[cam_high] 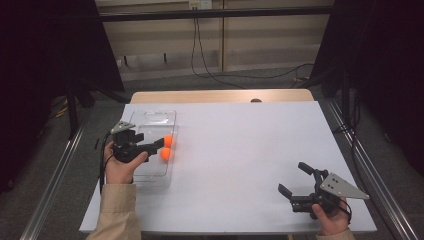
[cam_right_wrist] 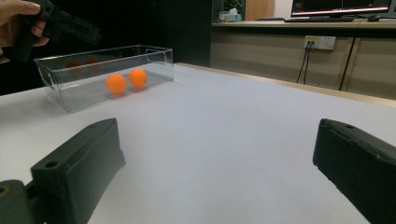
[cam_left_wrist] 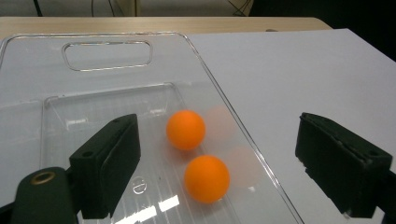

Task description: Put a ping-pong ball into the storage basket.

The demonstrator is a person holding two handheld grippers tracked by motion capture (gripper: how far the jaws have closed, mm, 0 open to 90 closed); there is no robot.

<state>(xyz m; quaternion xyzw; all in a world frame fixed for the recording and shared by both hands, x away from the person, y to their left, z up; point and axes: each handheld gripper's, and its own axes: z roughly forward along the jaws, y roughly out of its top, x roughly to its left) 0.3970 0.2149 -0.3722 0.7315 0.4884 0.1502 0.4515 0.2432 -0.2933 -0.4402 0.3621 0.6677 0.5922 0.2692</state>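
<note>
Two orange balls (cam_left_wrist: 186, 129) (cam_left_wrist: 207, 178) lie side by side on the floor of a clear plastic box (cam_left_wrist: 107, 56), close to its right wall. My left gripper (cam_left_wrist: 224, 154) hovers over that box with its jaws wide apart, open, and nothing pressed between its pads. From above, the left gripper (cam_high: 159, 144) points right toward the balls (cam_high: 168, 140) (cam_high: 165, 153). My right gripper (cam_high: 295, 179) rests near the table's front right, open and empty; its own view looks across the table at the box (cam_right_wrist: 154, 58) and balls (cam_right_wrist: 116, 83) (cam_right_wrist: 137, 77).
The box (cam_high: 150, 116) stands at the left side of a white table sheet (cam_high: 240, 145), with a handle slot in its far rim. A wooden table edge (cam_high: 220, 96) shows beyond the sheet. Metal rails (cam_high: 367, 170) run along both sides.
</note>
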